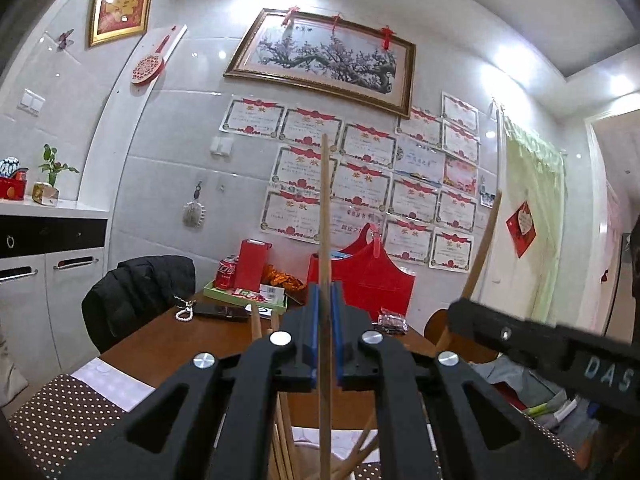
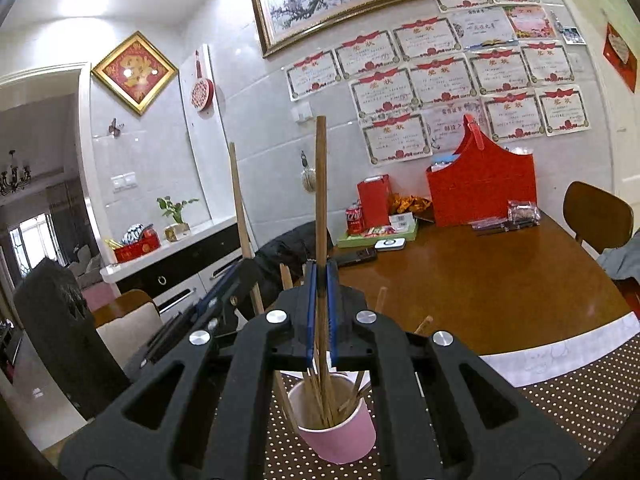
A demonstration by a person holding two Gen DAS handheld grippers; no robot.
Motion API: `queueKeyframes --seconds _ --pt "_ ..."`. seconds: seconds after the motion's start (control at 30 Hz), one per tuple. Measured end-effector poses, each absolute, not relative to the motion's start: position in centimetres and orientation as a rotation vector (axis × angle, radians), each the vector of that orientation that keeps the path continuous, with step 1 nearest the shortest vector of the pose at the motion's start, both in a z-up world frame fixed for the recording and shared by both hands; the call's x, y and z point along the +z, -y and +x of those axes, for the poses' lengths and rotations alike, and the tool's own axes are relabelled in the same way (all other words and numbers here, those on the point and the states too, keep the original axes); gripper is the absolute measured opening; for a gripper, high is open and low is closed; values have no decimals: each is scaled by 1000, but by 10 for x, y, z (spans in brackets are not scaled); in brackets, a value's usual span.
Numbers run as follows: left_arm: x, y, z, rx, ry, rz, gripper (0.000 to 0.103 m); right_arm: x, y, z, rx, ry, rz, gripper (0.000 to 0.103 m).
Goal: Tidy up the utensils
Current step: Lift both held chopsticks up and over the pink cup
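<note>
Above the pink cup (image 2: pixel 336 432), both grippers apparently pinch single chopsticks.

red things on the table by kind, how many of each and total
red basket: 1
red box: 1
red can: 1
total: 3

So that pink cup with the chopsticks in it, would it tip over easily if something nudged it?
Probably yes. The pink cup looks like thin paper, so likely light. The chopsticks in the cup stand tall and lean on its rim, which would raise its balance point. The dotted mat beneath may give a little grip.
</note>
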State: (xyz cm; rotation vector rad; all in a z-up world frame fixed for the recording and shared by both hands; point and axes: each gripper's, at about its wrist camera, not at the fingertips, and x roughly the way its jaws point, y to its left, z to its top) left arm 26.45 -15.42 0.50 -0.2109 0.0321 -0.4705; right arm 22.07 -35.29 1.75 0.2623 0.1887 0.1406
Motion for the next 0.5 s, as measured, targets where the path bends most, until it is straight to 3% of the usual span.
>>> queueKeyframes --seconds 0.5 --pt "-21 159 285 -427 -52 -188 6 -5 349 242 131 -295 240 5"
